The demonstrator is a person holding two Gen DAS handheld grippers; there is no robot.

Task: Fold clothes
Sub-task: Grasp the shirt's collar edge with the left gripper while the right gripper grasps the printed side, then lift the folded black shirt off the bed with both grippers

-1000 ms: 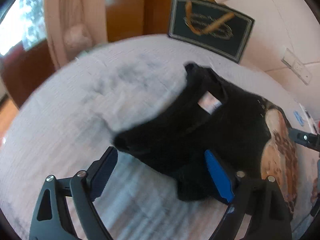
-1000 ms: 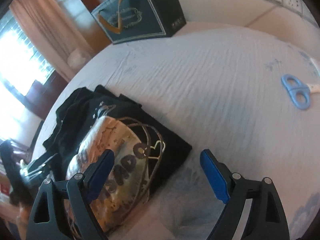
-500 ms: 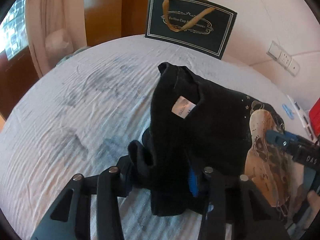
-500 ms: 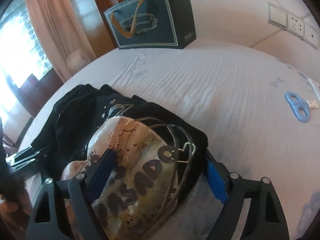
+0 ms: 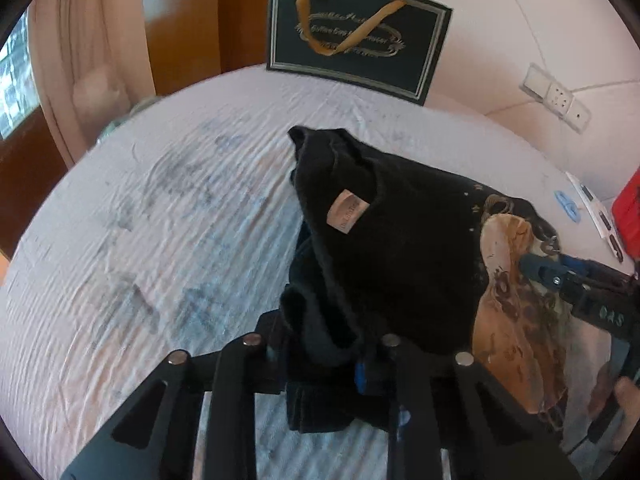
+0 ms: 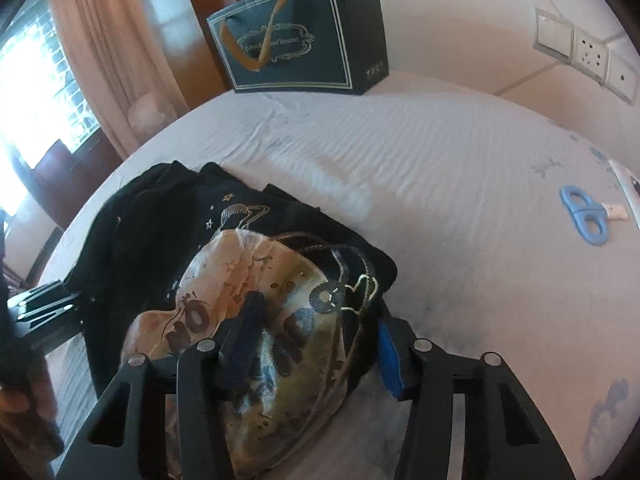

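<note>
A: While the left gripper (image 5: pixel 320 364) is pinching a bunched wad of the black T-shirt (image 5: pixel 404 248) at the near edge, what is the right one doing?

B: The right gripper (image 6: pixel 316 340) is closing over the printed front (image 6: pixel 272 312), its blue-padded finger (image 6: pixel 390 354) pressing against the dark edge and the other finger lying on top of the print. Both are clamping cloth, as far as the two wrist views are showing.

A: How is the garment likely to be handling?

B: It is looking light, soft and limp. Between the grips it is sagging and bunching, so it is probably going to drape wherever it is left unsupported. The print may be a little stiffer than the plain knit. Taking hold at the seams or corners, well apart, would be keeping the fold line straight.

A: Where is it lying?

B: It is lying in a rumpled pile on the pale striped bedsheet (image 5: pixel 168 216), neck label (image 5: pixel 347 216) facing up, the collar end pointing toward the dark gift bag (image 5: pixel 356 40) at the far edge.

A: And the poses?

B: Both grippers are coming in low and nearly level over the bed, side by side. Blue scissors (image 6: pixel 584 220) are lying well off to the right.
</note>
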